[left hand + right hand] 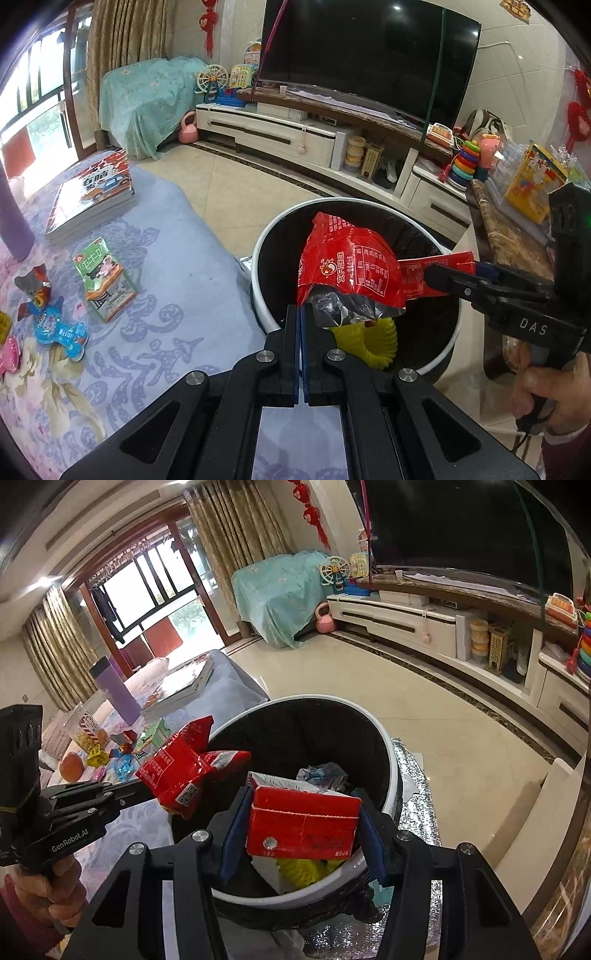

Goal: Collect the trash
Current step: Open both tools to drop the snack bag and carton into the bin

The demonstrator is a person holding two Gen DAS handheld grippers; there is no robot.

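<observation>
Both hand-held grippers hang over the open mouth of the black-lined trash bin [384, 738], inside its white rim. The left hand-held gripper [300, 314] has its jaws fully together, pinching the torn edge of a red snack bag [351, 269]; the right hand-held gripper [299, 823] stands about half open, both pads pressed on the 2 sides of a red carton [303, 827]. More wrappers [59, 328] lie on the cloth-covered bench [177, 258] touching the bin's left side, while bare tiled floor [424, 686] stretches beyond the far rim.
</observation>
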